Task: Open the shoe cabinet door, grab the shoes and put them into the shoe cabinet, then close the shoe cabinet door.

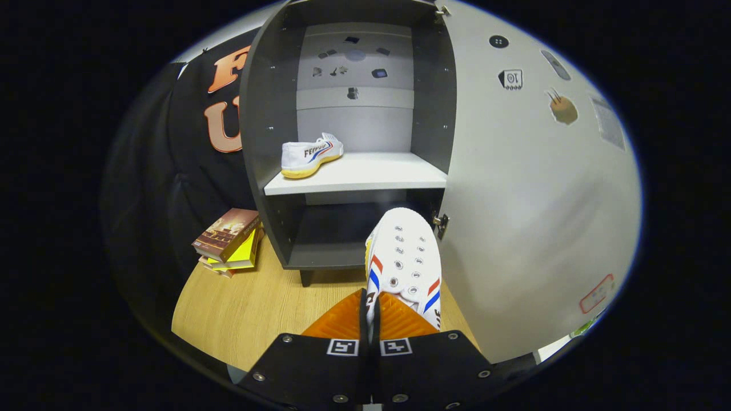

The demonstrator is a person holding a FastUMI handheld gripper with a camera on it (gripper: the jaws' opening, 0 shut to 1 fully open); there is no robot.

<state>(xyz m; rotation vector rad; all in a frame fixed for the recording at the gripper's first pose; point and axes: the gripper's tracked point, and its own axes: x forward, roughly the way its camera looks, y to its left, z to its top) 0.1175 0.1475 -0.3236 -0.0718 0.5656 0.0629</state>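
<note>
The grey shoe cabinet (260, 131) stands ahead with its door (531, 200) swung wide open to the right. One white shoe (311, 155) with red and blue stripes rests on the left part of the white shelf (365, 174). My gripper (371, 308) is shut on the collar edge of the second white shoe (406, 257), which hangs in the air and points toward the cabinet, just in front of its lower compartment and below the shelf.
A stack of books (228, 242) lies on the wooden floor (257, 308) left of the cabinet's base. Black cloth wall (171, 188) stands behind and to the left. The open door sits close on the right of the held shoe.
</note>
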